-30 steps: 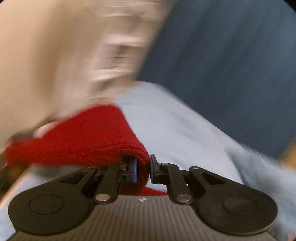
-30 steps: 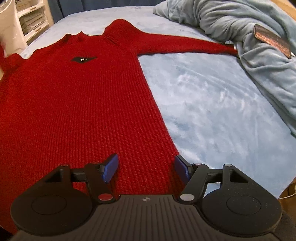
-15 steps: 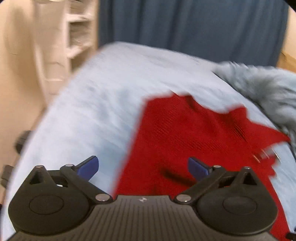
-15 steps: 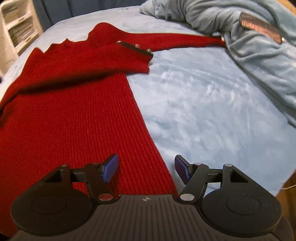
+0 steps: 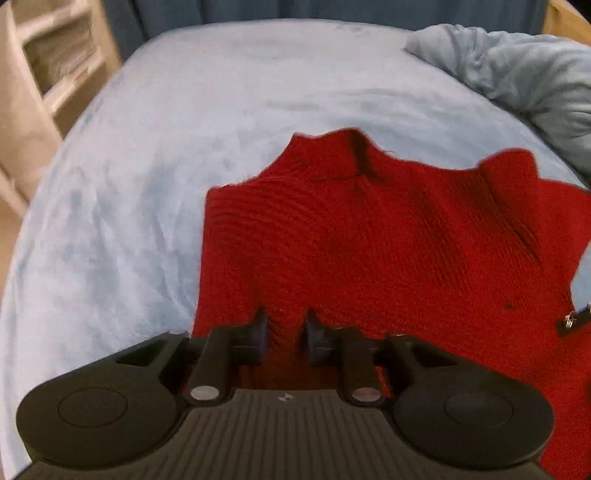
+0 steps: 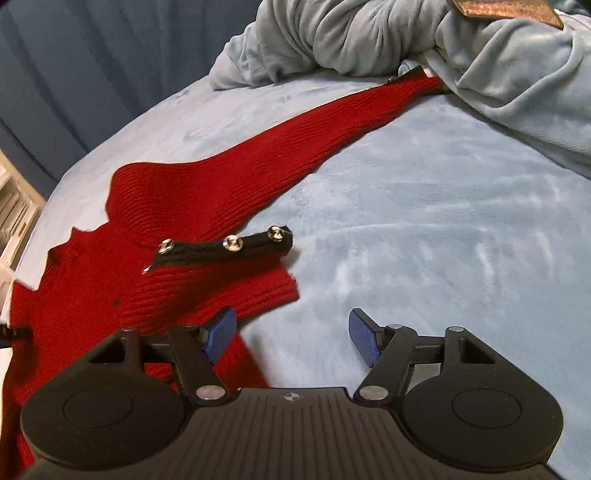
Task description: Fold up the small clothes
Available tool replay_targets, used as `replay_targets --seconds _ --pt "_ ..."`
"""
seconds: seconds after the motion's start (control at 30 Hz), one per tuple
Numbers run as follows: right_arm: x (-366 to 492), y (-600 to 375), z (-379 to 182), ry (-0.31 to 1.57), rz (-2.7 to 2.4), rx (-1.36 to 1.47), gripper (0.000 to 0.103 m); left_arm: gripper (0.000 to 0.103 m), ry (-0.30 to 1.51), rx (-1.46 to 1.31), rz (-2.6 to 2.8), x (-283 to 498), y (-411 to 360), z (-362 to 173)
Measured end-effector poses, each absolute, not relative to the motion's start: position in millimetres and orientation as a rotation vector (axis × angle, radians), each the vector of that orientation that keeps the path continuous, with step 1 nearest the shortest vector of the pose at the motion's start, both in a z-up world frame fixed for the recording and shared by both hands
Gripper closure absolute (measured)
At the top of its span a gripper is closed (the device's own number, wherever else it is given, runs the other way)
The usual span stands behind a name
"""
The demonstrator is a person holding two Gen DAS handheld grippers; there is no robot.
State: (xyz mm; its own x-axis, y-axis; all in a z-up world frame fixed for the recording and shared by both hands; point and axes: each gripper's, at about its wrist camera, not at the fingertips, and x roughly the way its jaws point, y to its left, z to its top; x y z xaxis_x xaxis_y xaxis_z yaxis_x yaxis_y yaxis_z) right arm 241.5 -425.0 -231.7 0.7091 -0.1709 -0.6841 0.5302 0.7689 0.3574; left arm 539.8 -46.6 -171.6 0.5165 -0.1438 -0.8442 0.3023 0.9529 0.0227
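Note:
A red knit sweater (image 5: 388,236) lies on the light blue bed cover (image 5: 155,155), with its left sleeve folded across the body. My left gripper (image 5: 284,332) hovers low over the folded part, its fingers narrowly apart with red knit showing in the gap. In the right wrist view the sweater (image 6: 184,206) has its other sleeve (image 6: 332,122) stretched out toward the far right. The folded sleeve's black cuff with three metal snaps (image 6: 225,245) lies just ahead. My right gripper (image 6: 291,339) is open and empty over the sweater's right edge.
A rumpled grey-blue blanket (image 6: 443,48) is heaped at the far right of the bed, with a brown patterned object (image 6: 506,7) on it. A pale shelf unit (image 5: 48,70) stands off the bed's left side. A dark blue curtain (image 6: 74,74) hangs behind.
My left gripper carried the sleeve across the body, let it go and has narrowed again over the fold. My right gripper stayed open and swung right toward the outstretched sleeve.

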Motion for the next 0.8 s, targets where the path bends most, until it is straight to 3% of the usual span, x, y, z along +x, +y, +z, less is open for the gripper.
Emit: replay_targets --seconds 0.2,0.3,0.33,0.4,0.43,0.8 --pt "235.1 -443.5 -232.0 0.581 -0.437 0.559 0.034 0.087 0.888 -0.050 -0.033 552.5 65.4 -141.4" --pt "237.0 -447.4 -233.5 0.578 -0.430 0.575 0.034 0.077 0.966 -0.022 0.029 565.9 96.0 -165.9" --pt "239.2 -447.7 -235.9 0.588 -0.428 0.581 0.034 0.068 0.992 0.033 0.058 567.1 95.3 -173.5" --pt "241.0 -447.1 -238.7 0.604 -0.417 0.590 0.034 0.023 0.960 0.076 0.095 561.2 92.4 -176.0" --pt "242.0 -446.3 -238.7 0.604 -0.408 0.589 0.034 0.015 0.935 0.065 0.104 555.5 92.2 -174.0" --pt "246.3 -449.1 -236.4 0.591 -0.349 0.632 0.034 0.012 0.894 -0.001 0.008 495.7 48.3 -162.5"
